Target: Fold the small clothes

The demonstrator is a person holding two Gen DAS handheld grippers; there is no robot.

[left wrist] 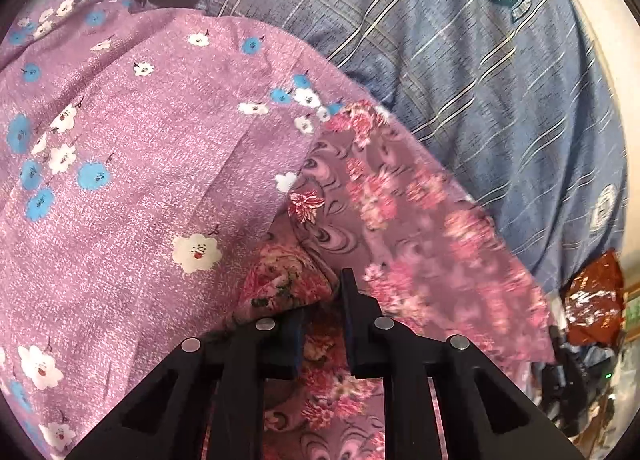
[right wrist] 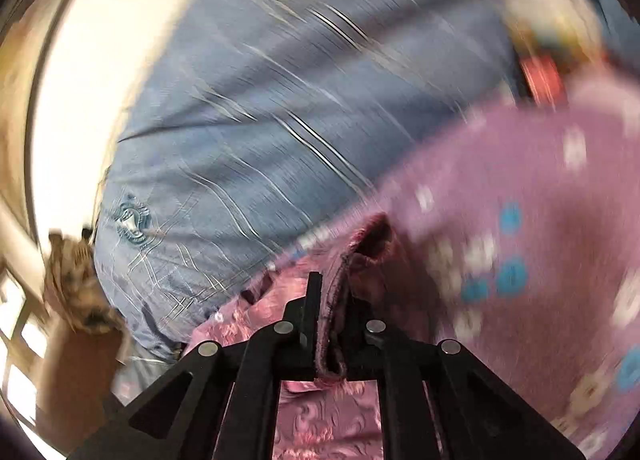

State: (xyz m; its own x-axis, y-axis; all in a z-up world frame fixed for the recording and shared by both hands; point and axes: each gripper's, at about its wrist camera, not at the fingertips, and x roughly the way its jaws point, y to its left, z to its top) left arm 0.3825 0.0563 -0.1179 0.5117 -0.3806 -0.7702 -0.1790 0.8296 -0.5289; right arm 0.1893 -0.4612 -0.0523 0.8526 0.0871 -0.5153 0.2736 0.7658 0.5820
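Garment [left wrist: 400,196]: soft, light, floppy; best held at hems. Left gripper [left wrist: 322,300] pinches its floral edge; right gripper [right wrist: 334,292] clamps a seam.

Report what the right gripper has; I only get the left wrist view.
Observer: The right gripper is shut on a folded hem of the mauve floral-print garment.
Operator: Say what lies at that view's left edge.
Observer: A bunched brown patterned cloth, just past the edge of the blue striped bedsheet.
Operator: Tell me how sharp that picture is.
Observer: Heavily motion-blurred; the lilac cloth with blue and white flowers on the right is smeared.
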